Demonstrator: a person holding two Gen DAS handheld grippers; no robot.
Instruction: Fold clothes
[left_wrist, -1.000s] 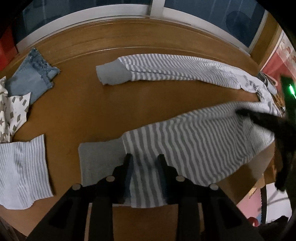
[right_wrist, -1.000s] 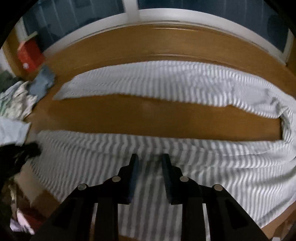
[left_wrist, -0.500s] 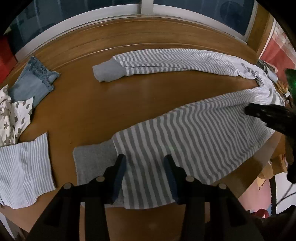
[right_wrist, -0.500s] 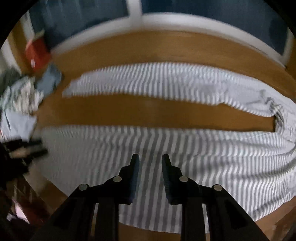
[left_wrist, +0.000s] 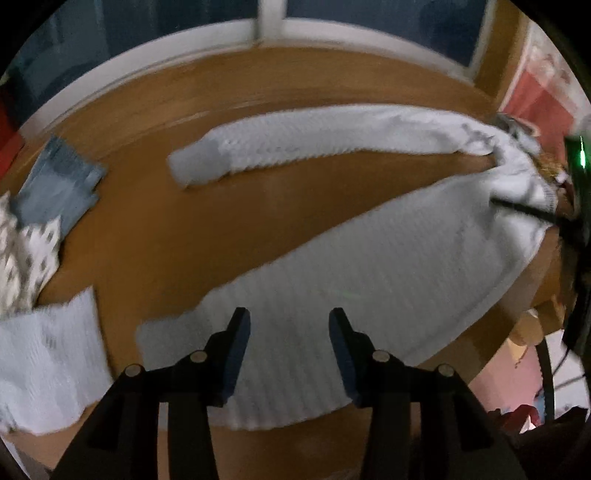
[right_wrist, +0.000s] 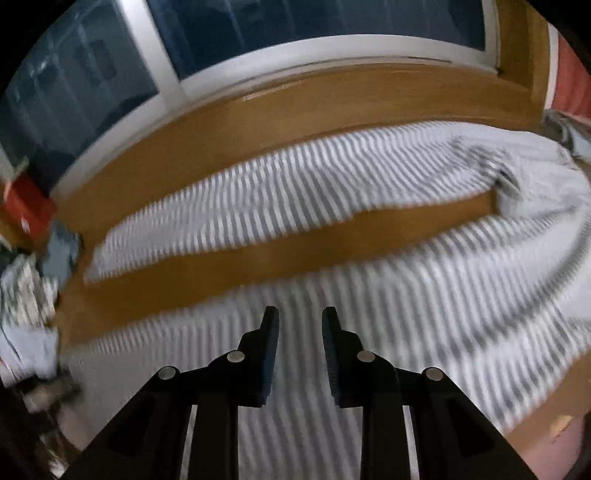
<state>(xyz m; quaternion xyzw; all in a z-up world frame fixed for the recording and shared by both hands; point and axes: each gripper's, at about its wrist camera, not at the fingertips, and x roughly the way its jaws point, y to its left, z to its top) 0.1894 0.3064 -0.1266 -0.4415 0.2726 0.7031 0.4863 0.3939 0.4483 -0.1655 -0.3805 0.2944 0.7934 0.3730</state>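
- No legible text, label, brand, number or sign appears in either wrist view.
- Both views are motion-blurred; the red box (right_wrist: 27, 210) far left of the right gripper (right_wrist: 300, 314) shows only an unreadable pale mark.

Both tools are matte black plastic. The left gripper (left_wrist: 289, 320) has two angular fingers with dark blue pads on their inner faces, each carried on jointed link arms pinned by round silver screws. The right gripper (right_wrist: 300, 318) is built alike: black fingers, ribbed dark pads, four silver screw heads across its linkage, pale slots between the arms.
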